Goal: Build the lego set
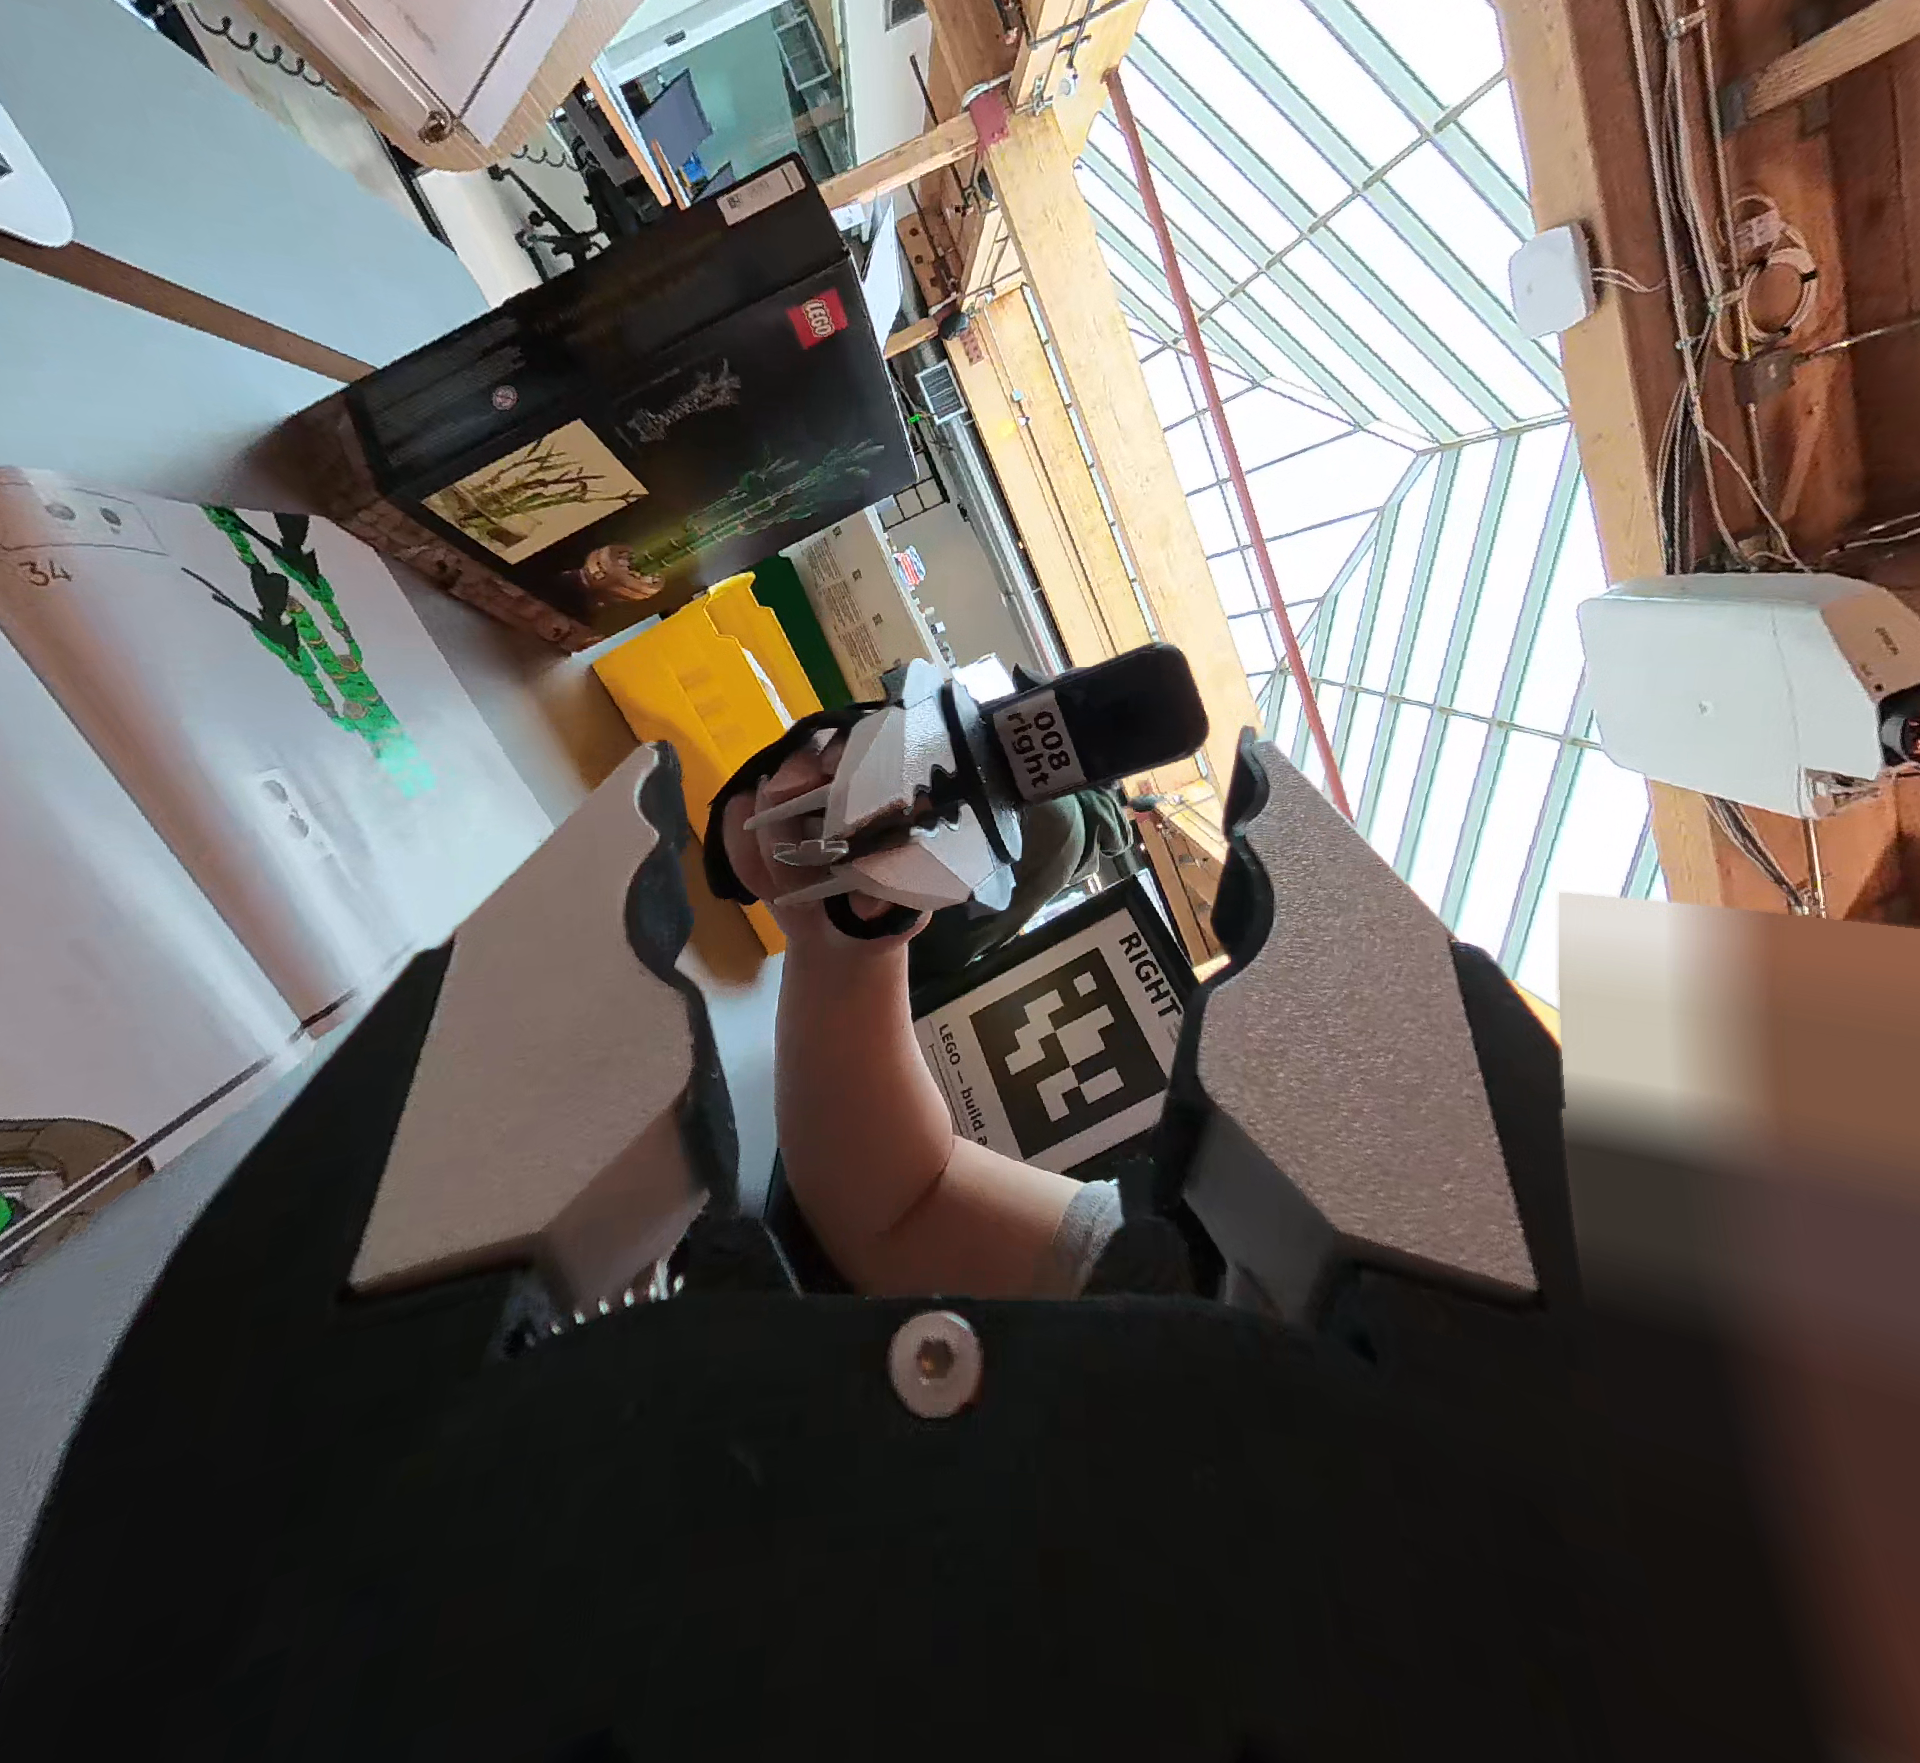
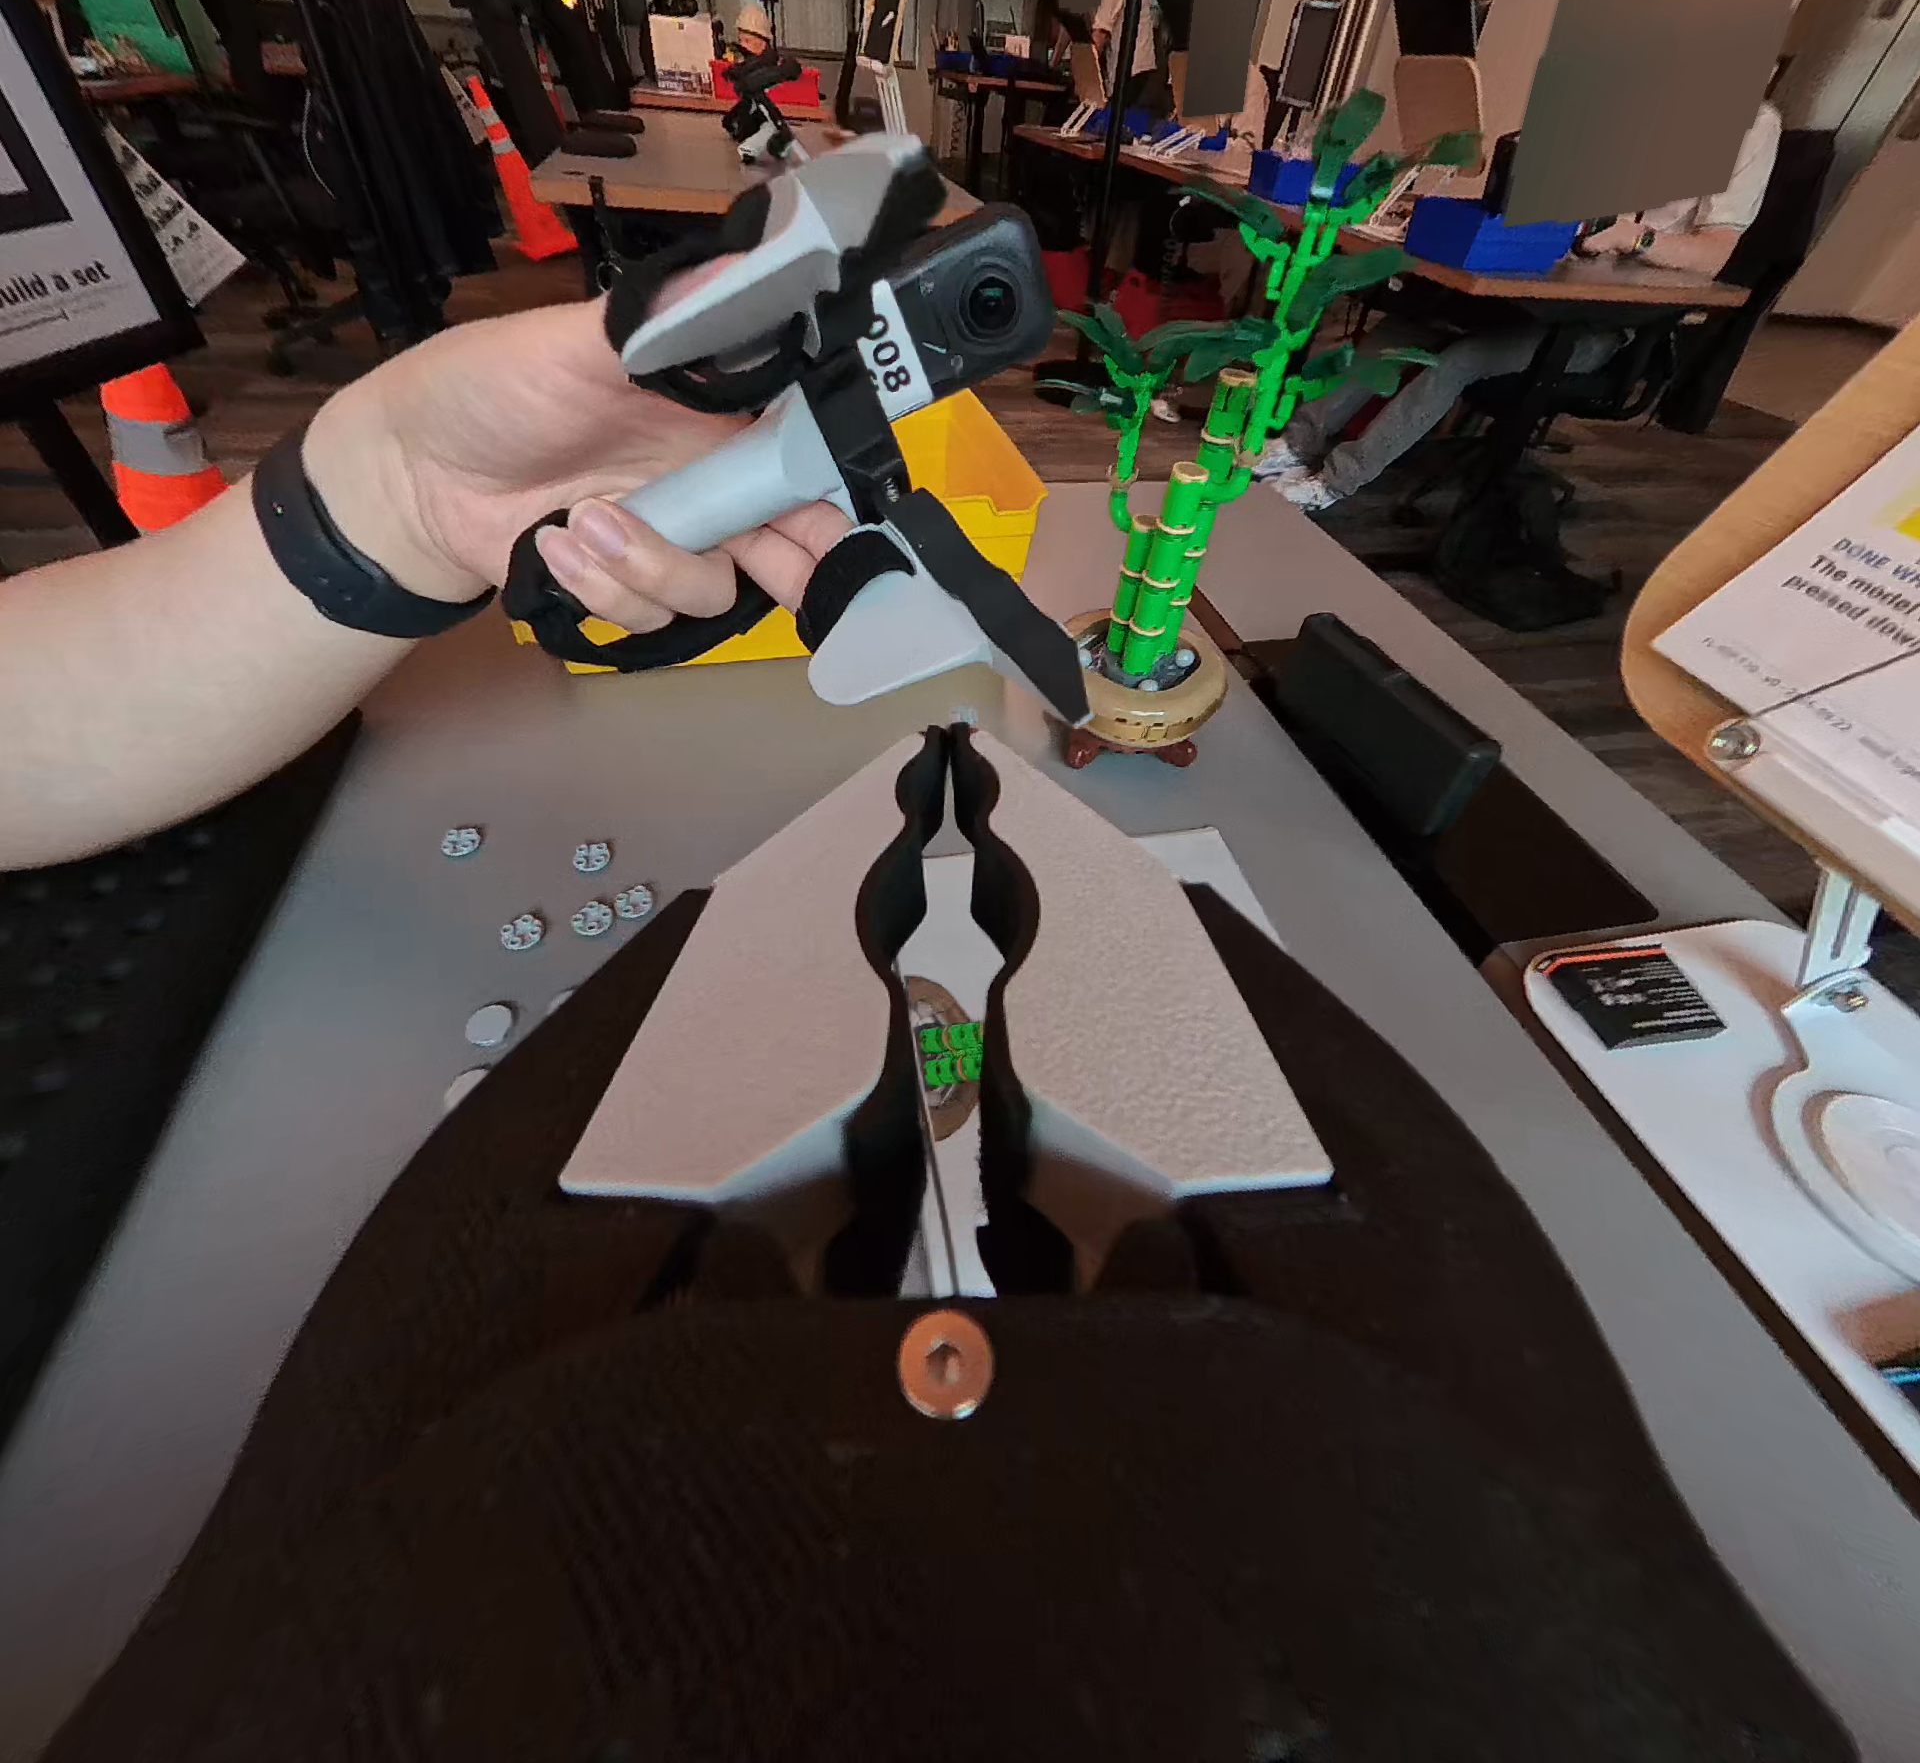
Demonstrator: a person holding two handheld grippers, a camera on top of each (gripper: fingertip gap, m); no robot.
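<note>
A green bamboo model (image 2: 1174, 560) stands in a tan round pot (image 2: 1143, 690) on the grey table (image 2: 727, 778). My right gripper (image 2: 951, 739) is shut just in front of the pot, with a small pale grey piece (image 2: 962, 714) pinched at its tips. It also shows in the left wrist view (image 1: 805, 849), held by a hand. My left gripper (image 1: 951, 778) is open wide and empty, tilted up towards the ceiling. In the right wrist view it (image 2: 997, 430) hangs above the table, its lower finger (image 2: 997, 617) near the pot. Several small grey round pieces (image 2: 587, 913) lie at the left.
The open instruction booklet (image 2: 1195, 866) lies under my right gripper. A yellow bin (image 2: 966, 487) stands behind the left gripper. The black set box (image 1: 644, 404) is beside the model. A wooden stand with a sheet (image 2: 1818, 633) and its white base (image 2: 1714, 1121) are at the right. Some 5 centimetres of space lies between my two pairs of fingers. The green bamboo model (image 2: 1174, 560) sits 20 centimetres or so from the ends of my left fingers.
</note>
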